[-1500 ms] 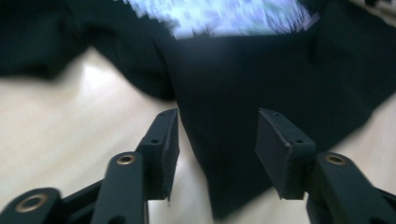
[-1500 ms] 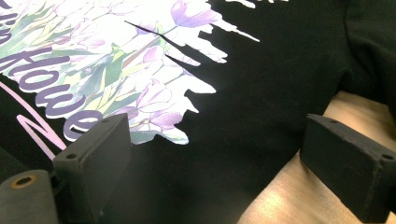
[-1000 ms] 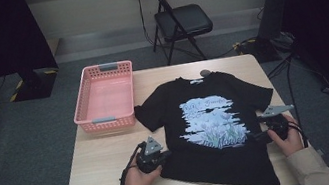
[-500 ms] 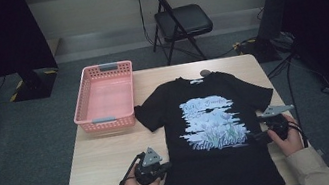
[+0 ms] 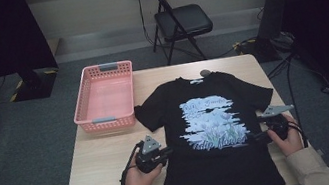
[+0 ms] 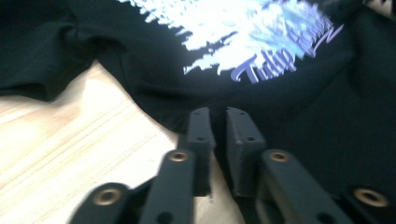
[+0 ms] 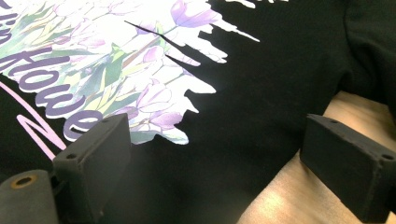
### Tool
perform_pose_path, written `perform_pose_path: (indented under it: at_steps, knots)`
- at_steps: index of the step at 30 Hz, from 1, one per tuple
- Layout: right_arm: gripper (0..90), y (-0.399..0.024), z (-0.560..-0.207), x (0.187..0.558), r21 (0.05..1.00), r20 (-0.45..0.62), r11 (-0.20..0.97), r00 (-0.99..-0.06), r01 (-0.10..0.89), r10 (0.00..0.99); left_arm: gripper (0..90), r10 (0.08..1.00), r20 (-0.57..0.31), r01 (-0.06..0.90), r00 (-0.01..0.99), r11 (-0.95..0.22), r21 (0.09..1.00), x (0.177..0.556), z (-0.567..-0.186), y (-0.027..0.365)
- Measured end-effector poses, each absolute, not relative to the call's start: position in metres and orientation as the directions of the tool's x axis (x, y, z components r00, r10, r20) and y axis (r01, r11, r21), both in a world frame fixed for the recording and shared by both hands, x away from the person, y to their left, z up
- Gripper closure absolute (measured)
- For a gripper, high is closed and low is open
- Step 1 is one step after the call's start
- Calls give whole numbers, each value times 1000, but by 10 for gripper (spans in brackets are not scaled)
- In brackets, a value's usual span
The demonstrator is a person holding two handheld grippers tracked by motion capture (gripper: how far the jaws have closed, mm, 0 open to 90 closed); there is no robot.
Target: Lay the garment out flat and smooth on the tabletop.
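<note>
**Left jaws easing at the shirt's side edge**

Left gripper [image 6: 216, 116]: jaws narrow, a slim gap between them, and they have just been opening a little from fully closed. They sit at the side edge of the black short-sleeved T-shirt with a pale blue tulip print [image 5: 214, 129]; whether any cloth lies in the gap I cannot tell. The hand has also drawn back towards the table's near edge since a second ago. Likely a pinch being let go or retaken.

Right gripper [image 7: 224, 158]: jaws wide, straddling the shirt's opposite side edge, nothing pinched.

The shirt lies flat, face up, on the wooden table [image 5: 97, 159], towards its right half. A pink plastic basket [image 5: 105, 96] stands at the far left corner.
</note>
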State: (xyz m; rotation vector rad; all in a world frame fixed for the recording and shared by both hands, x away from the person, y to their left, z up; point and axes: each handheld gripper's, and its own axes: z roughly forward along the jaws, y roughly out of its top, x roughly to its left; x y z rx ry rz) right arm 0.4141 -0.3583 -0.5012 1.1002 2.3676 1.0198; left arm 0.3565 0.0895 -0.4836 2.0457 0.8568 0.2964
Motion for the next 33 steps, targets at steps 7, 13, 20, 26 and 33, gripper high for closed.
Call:
perform_pose_path:
  at_steps: [7,13,20,26,33]
  knots:
    - [82,-358,-501,414,728,-3,443,-644,523,765,888,647,-83,471,758,-454,757,347,-489,87]
    - [82,-358,-501,414,728,-3,444,-644,523,765,883,638,-72,459,767,-467,756,340,-491,89]
    - [82,-358,-501,414,728,-3,444,-644,523,765,560,652,-62,429,756,-422,799,343,-488,90]
    - [82,-358,-501,414,728,-3,444,-644,523,765,248,642,-74,375,763,-347,860,354,-482,88]
    - [82,-358,-501,414,728,-3,444,-644,523,765,168,627,-95,379,773,-337,862,365,-482,86]
